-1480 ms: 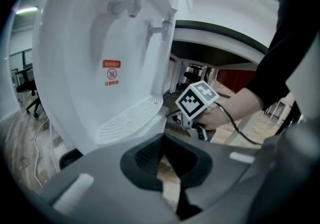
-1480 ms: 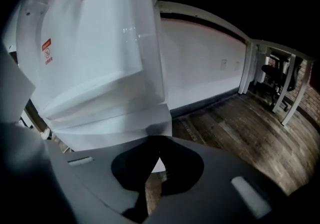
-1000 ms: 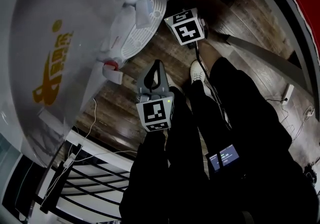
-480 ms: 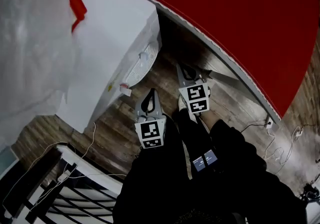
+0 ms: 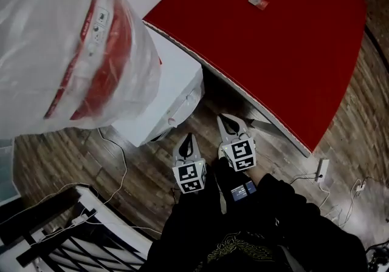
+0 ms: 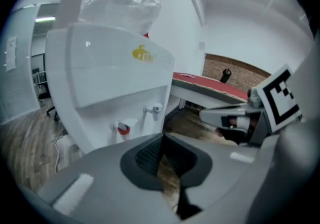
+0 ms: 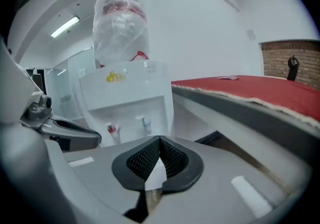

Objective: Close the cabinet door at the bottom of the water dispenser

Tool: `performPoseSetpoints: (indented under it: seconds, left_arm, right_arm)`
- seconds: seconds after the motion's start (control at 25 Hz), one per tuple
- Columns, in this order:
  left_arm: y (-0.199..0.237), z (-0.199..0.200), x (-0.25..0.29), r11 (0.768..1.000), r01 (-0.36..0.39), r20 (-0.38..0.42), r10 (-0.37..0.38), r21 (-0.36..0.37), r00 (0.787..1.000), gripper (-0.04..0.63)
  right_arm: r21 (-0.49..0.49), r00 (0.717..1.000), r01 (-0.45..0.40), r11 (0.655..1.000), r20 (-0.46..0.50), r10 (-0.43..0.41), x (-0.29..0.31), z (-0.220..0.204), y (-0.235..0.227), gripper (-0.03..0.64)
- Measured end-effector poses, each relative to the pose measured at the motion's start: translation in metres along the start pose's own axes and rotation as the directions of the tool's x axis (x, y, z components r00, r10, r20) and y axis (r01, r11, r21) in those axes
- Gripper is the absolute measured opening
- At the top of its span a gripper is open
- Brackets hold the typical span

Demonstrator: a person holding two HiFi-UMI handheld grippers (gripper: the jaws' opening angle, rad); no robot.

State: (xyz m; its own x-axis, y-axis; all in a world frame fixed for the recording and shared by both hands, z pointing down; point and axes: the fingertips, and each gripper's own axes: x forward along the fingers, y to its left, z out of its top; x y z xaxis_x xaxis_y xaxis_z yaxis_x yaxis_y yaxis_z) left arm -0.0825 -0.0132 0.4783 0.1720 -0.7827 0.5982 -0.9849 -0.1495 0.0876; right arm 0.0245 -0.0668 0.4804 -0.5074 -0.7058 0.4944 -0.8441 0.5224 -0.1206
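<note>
The water dispenser (image 5: 176,91) stands at the far left, its big bottle (image 5: 73,52) wrapped in clear plastic. The cabinet door sits at the dispenser's foot, and no view shows it: the head view sees only the top, and the gripper views reach no lower than the taps (image 6: 122,128). We judge the closing has not begun.

The left hand-held gripper (image 5: 188,137) and the right hand-held gripper (image 5: 228,119) hang side by side just near of the dispenser. Each has its pads (image 6: 150,150) pressed together with nothing between them. To do this well, we would crouch until the door comes into sight. Then we would lay one closed tip flat against its free edge and push evenly until it seats, without jabbing the thin panel.

The wood floor (image 5: 73,161) runs under everything. A red table (image 5: 267,40) fills the far right, close beside the dispenser, so there is little room to swing on that side. A black rack (image 5: 79,240) lies near left. Loose cables (image 5: 115,155) trail by the dispenser, and a power strip (image 5: 320,167) lies on the right. We should mind our feet around both.
</note>
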Motion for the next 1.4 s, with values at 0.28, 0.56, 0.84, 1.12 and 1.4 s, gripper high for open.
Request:
performPoseSetpoints:
  seconds: [0.28, 0.56, 0.84, 1.12, 1.4]
  left_arm:
    - [0.009, 0.071, -0.043, 1.0, -0.016, 0.105, 0.016, 0.001, 0.994, 0.006]
    - [0.02, 0.136, -0.099, 1.0, -0.024, 0.234, 0.026, -0.014, 0.972, 0.006]
    - [0.02, 0.189, -0.147, 1.0, 0.002, 0.363, -0.003, 0.002, 0.932, 0.006]
    - [0.024, 0.231, -0.164, 0.999, 0.029, 0.446, -0.044, 0.041, 0.894, 0.006]
    - [0.033, 0.237, -0.168, 0.998, 0.03, 0.455, -0.05, 0.051, 0.889, 0.006]
  right_arm:
    - [0.04, 0.985, -0.046, 0.998, 0.169, 0.038, -0.049, 0.092, 0.018, -0.002]
    - [0.083, 0.957, -0.03, 0.996, 0.289, 0.005, -0.11, 0.164, 0.037, -0.002]
    - [0.104, 0.916, -0.054, 0.993, 0.402, 0.007, -0.139, 0.214, 0.056, -0.003]
    - [0.083, 0.907, -0.037, 0.996, 0.422, -0.002, -0.144, 0.254, 0.061, -0.003]
    - [0.038, 0.902, -0.012, 0.999, 0.431, -0.005, -0.142, 0.265, 0.072, -0.003]
